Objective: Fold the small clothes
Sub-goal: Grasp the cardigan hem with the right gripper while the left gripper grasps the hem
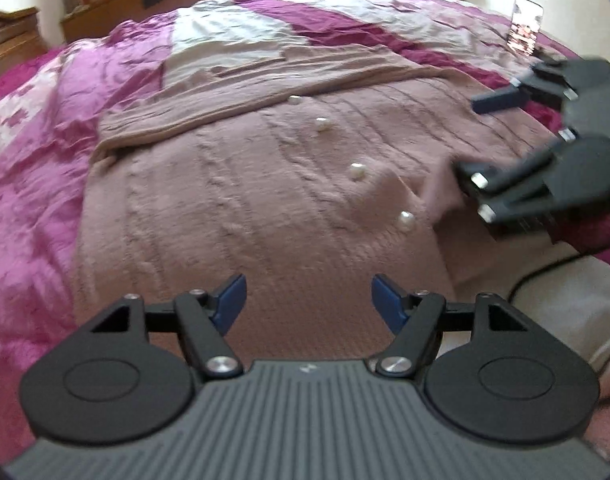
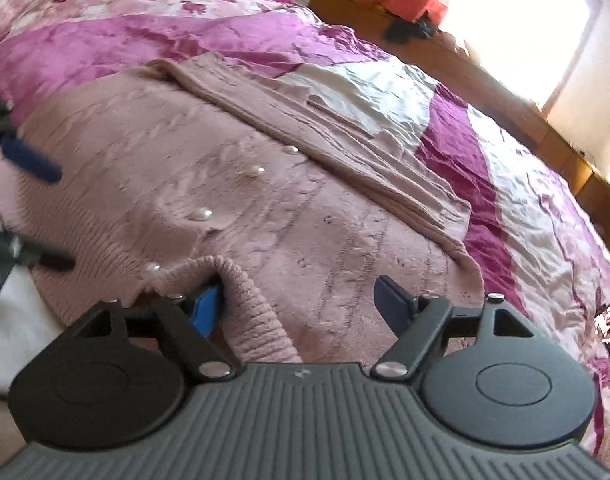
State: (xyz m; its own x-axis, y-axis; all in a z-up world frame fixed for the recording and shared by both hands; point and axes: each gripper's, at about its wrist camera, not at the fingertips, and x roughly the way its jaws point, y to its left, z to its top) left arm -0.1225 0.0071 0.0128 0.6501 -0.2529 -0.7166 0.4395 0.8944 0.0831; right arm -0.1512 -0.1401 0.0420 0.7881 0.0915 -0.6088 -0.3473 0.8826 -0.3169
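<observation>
Fingers of left gripper (image 1: 309,300) spread wide, gripping nothing, hovering low over pink knit cardigan (image 1: 245,208) laid flat on magenta bedspread (image 1: 37,128). Right gripper (image 2: 305,300) likewise parted, ribbed hem (image 2: 253,300) bunched against one blue finger (image 2: 207,308), not pinched. Soft, limp, probably light; pearl buttons (image 1: 357,170) best avoided; best taken at hem corners. Both tools angled forward, near the bottom edge.

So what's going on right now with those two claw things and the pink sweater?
Left gripper open, above the pink cardigan. Right gripper open, raised hem fold draped by one finger. Cardigan flat on bedspread, sleeve folded across. Nothing in the way.
</observation>
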